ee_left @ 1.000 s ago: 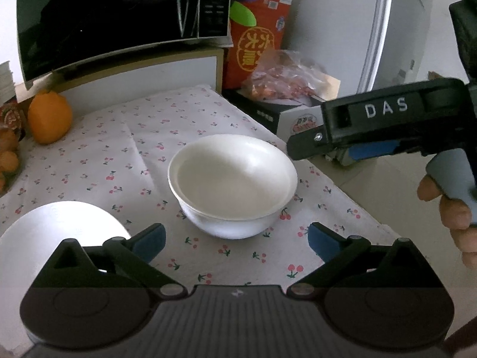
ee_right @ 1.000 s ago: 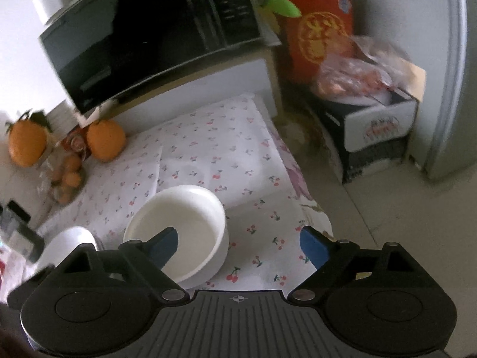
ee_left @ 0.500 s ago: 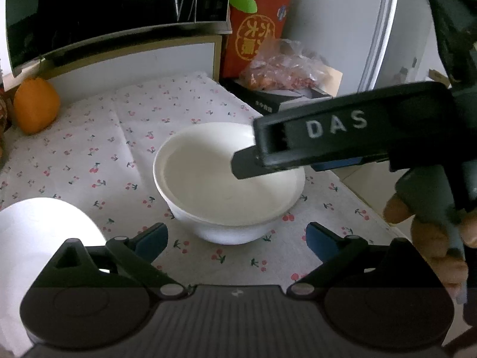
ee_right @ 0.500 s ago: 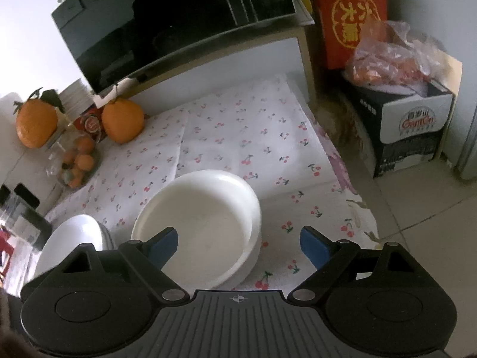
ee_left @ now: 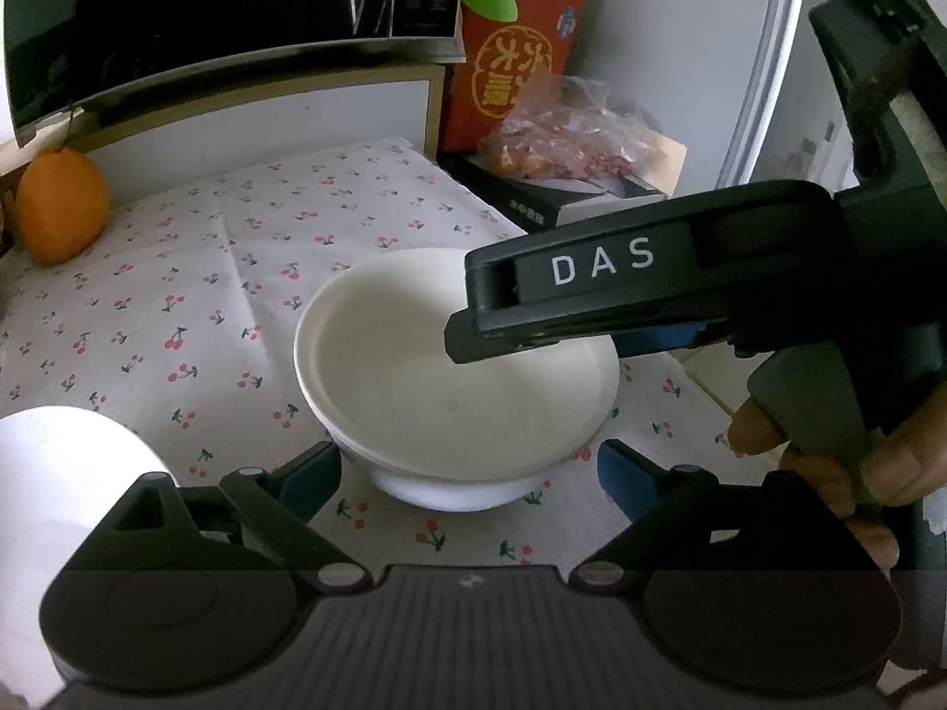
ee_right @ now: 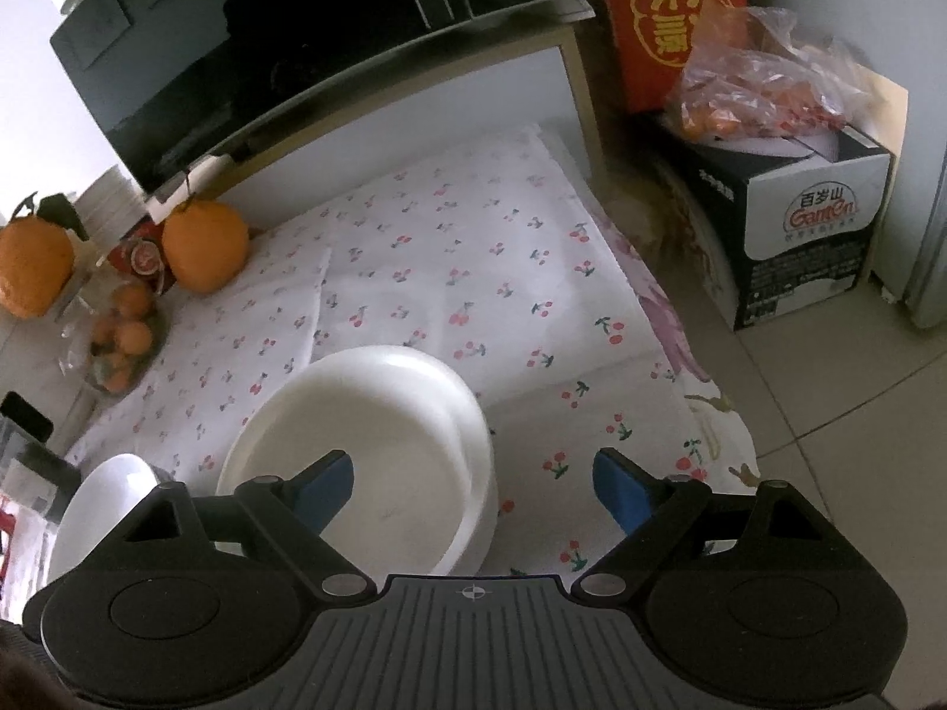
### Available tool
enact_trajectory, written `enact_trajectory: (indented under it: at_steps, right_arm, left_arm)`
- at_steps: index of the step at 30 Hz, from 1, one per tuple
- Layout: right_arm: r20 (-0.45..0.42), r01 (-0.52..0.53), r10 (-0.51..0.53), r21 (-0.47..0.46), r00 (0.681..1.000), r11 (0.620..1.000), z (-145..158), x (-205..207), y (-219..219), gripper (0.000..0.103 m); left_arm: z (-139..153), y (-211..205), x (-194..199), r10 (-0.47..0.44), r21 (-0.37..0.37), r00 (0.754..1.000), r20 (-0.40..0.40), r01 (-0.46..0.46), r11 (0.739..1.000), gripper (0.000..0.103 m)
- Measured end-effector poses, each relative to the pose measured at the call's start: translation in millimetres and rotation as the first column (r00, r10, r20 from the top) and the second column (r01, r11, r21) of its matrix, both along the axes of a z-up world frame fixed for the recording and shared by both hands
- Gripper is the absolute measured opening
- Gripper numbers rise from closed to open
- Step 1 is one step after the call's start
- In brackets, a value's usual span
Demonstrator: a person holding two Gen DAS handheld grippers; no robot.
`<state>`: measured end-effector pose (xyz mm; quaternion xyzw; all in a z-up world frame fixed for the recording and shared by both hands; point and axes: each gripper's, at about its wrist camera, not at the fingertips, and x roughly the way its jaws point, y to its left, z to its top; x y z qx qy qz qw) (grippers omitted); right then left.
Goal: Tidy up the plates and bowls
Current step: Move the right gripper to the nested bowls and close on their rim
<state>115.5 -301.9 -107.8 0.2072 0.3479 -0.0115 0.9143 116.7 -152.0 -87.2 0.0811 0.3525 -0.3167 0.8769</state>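
In the left wrist view, we look down on a white bowl [ee_left: 456, 390] standing upright on a cherry-print cloth [ee_left: 195, 307]. Our left gripper [ee_left: 467, 476] sits low at the bowl's near side, its blue pads [ee_left: 311, 476] flanking the foot of the bowl without pressing it; the jaws are spread wide and closing, with the bowl's base just ahead of the gap. From the right of this view the right gripper [ee_left: 592, 307], marked DAS, reaches across over the bowl's far rim, its tip above the bowl's hollow, held by a hand [ee_left: 840, 461] at the frame's edge. A second white dish [ee_left: 65, 473] shows at the lower left, well apart from the bowl. An orange [ee_left: 59, 207] rests at the cloth's far left, below a dark microwave [ee_left: 225, 18].

In the right wrist view, the same bowl [ee_right: 367, 449] lies below and left of centre. The right gripper [ee_right: 473, 485] straddles the bowl's right rim: its left pad [ee_right: 325, 488] hangs over the inside of the bowl, its right pad [ee_right: 621, 488] outside over the cloth [ee_right: 473, 272]. The jaws stand wide and are closing; we see neither pad touching the rim. The white dish [ee_right: 100, 503] lies at the lower left, near the bowl. Two oranges [ee_right: 204, 245] sit at the far left, and a black-and-white box [ee_right: 805, 248] stands on the tiled floor at the right.
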Motion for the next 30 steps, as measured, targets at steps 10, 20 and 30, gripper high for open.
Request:
enact_trajectory:
  at_steps: [10, 20, 30]
  right_arm:
    - [-0.017, -0.052, 0.052, 0.001, 0.999, 0.999, -0.8, 2.5, 4.9, 0.040]
    - [-0.019, -0.080, 0.079, -0.068, 0.997, 0.994, 2.9, 0.0, 12.8, 0.041]
    - [0.048, -0.075, 0.079, -0.072, 0.996, 0.995, 26.5, -16.3, 14.2, 0.041]
  left_arm:
    - [0.9, 2.9, 2.0, 0.005, -0.010, 1.000, 0.005, -0.005, 1.000, 0.088]
    - [3.2, 0.6, 2.1, -0.001, -0.009, 1.000, -0.005, 0.000, 1.000, 0.086]
    - [18.4, 8.3, -6.3, 0.006, -0.047, 1.000, 0.012, -0.005, 0.999, 0.084]
